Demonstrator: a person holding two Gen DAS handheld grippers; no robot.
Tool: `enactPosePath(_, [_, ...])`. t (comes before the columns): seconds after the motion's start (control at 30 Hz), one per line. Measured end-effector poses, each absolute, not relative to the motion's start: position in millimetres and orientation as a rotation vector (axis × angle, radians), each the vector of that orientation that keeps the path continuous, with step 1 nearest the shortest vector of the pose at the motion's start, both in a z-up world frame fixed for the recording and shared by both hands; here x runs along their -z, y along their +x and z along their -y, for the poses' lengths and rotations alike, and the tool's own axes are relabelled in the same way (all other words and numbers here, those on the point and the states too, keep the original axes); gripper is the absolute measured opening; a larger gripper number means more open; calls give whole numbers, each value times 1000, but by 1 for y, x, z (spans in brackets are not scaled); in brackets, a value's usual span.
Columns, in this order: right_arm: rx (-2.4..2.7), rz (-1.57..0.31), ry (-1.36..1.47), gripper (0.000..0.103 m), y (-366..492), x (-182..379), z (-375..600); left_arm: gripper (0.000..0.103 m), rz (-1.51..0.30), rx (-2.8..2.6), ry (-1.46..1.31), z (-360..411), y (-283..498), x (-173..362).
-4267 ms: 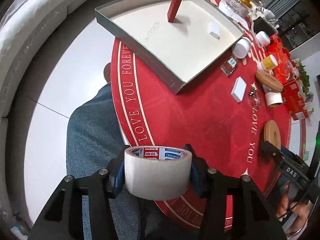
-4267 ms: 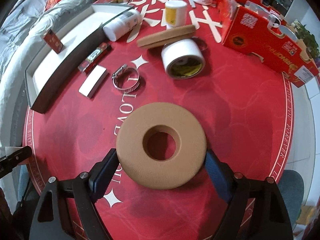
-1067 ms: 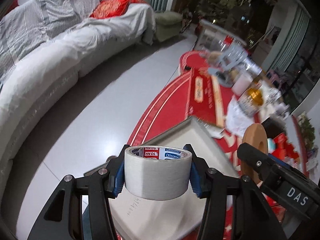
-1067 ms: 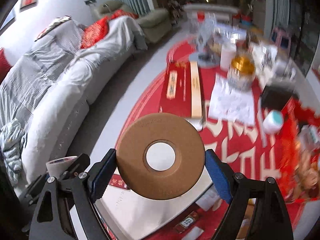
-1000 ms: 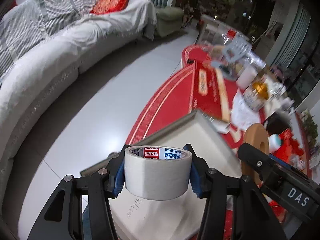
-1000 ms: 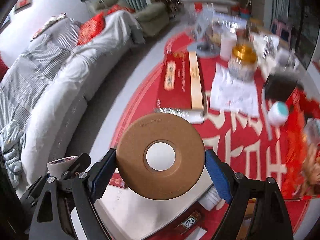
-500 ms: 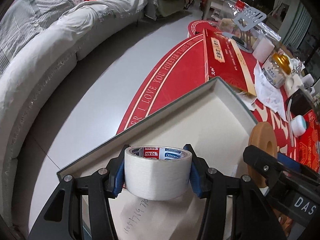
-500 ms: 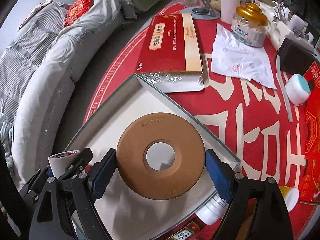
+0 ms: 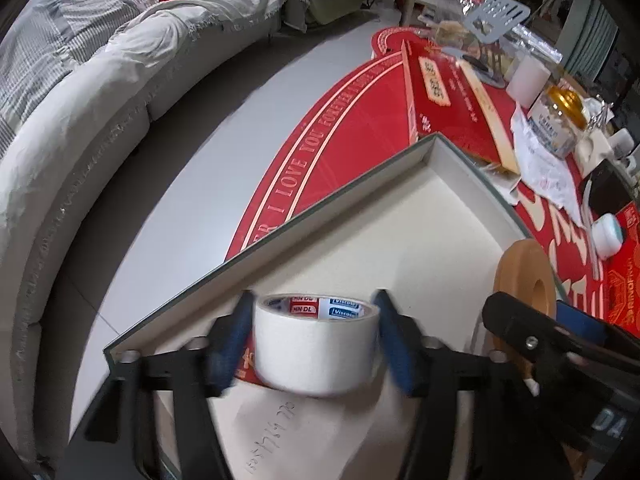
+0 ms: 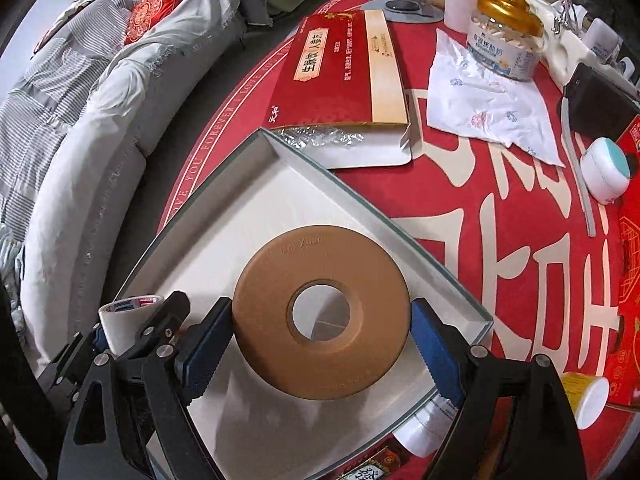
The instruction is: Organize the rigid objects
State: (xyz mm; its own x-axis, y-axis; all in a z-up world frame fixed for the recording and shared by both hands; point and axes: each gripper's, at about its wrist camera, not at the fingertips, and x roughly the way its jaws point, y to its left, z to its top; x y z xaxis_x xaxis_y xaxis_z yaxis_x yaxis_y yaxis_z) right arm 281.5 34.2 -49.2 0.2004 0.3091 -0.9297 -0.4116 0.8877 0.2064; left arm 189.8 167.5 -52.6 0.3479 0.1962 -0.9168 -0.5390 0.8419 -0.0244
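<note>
Left gripper [image 9: 316, 340]: jaws opening, fingers [image 9: 234, 334] parting from the tape roll [image 9: 316, 340] over the white tray [image 9: 360, 184]. Right gripper [image 10: 321, 338] clamps the brown ring [image 10: 321, 312] above the same tray.

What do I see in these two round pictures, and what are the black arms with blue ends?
No robot here: a person holds a two-finger clamp in each hand, and a wide-angle camera on each clamp looks along its fingers. One picture comes from the left gripper, the other from the right gripper. Below is a red table with a shallow white tray. The left jaws are opening around a tape roll, their blue pads already off it. The right gripper holds a tan ring upright over the tray, pads against its rim.
</note>
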Motion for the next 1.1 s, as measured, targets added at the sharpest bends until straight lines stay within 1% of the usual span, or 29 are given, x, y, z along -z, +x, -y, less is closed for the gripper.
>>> enactPosePath(0.03, [-514,-1282,-86,88,282,50,-35,81,-1127,-504,-346,-168,189,53])
enactPosePath(0.07, [-522,-1296,-71,89,282,51,-34,82,-1126,-502,-350,-169,188,53])
enactPosePath(0.1, [-521,-1305,-59,89,283,52,-33,84,-1129,-492,-357,-170,186,54])
enactPosePath(0.13, [-523,-1313,-50,90,283,52,-31,88,-1138,-487,-359,-170,185,54])
enactPosePath(0.17, [-524,-1323,-34,94,283,53,-28,90,-1141,-486,-356,-170,183,54])
enactPosePath(0.2, [-522,-1329,-24,103,282,52,-25,96,-1141,-489,-352,-170,180,53])
enactPosePath(0.23, [-522,-1327,-8,103,281,51,-22,103,-1138,-494,-352,-171,176,51])
enactPosePath(0.47, [-526,-1319,74,103,248,33,21,103,-1120,-378,-379,-156,136,32])
enactPosePath(0.67, [-461,-1295,59,103,193,24,81,103,-1140,-267,-323,-113,99,24])
enactPosePath(0.9, [-264,-1354,114,103,140,50,164,103,-1193,-133,-241,-41,79,33])
enactPosePath(1.1, [-180,-1419,206,103,122,73,213,103,-1223,-156,-143,2,93,53])
